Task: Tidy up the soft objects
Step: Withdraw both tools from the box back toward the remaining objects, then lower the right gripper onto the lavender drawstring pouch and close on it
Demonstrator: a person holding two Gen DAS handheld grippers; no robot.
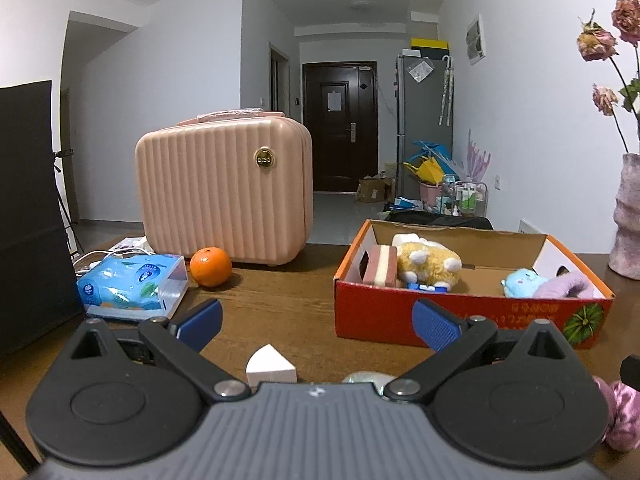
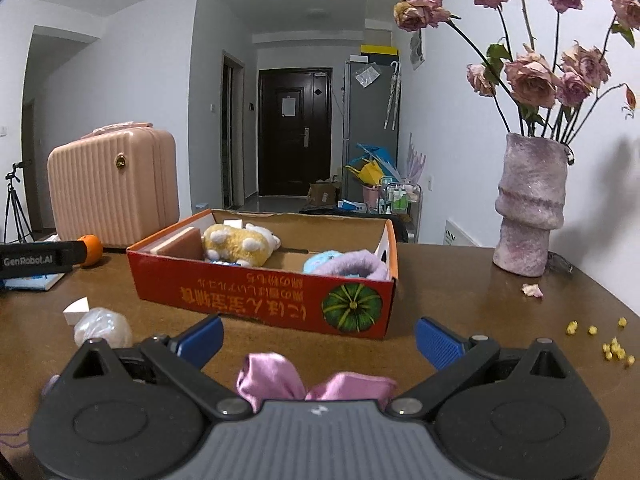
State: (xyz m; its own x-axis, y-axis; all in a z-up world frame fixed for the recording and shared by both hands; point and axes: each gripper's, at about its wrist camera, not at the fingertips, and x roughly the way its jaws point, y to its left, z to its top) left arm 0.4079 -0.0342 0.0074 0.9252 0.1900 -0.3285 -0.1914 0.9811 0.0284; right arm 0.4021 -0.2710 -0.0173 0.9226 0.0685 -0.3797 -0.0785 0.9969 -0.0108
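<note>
A red cardboard box (image 1: pixel 400 312) (image 2: pixel 256 292) stands on the brown table. It holds a pink sponge block (image 1: pixel 380 270), a yellow plush (image 1: pixel 430 266) (image 2: pixel 236 244), a blue plush (image 1: pixel 522 282) and a purple fuzzy band (image 2: pixel 352 264). My left gripper (image 1: pixel 318 324) is open, with a white wedge sponge (image 1: pixel 270 366) just below between its fingers. My right gripper (image 2: pixel 320 340) is open over a pink satin scrunchie (image 2: pixel 312 382). A wrapped pale round object (image 2: pixel 102 326) and the white wedge (image 2: pixel 78 308) lie at left in the right wrist view.
A pink ribbed case (image 1: pixel 224 188) stands at the back left, with an orange (image 1: pixel 211 267) and a blue tissue pack (image 1: pixel 132 286) in front. A pink vase (image 2: pixel 530 208) of dried roses stands at right. Yellow crumbs (image 2: pixel 612 344) lie near the right edge.
</note>
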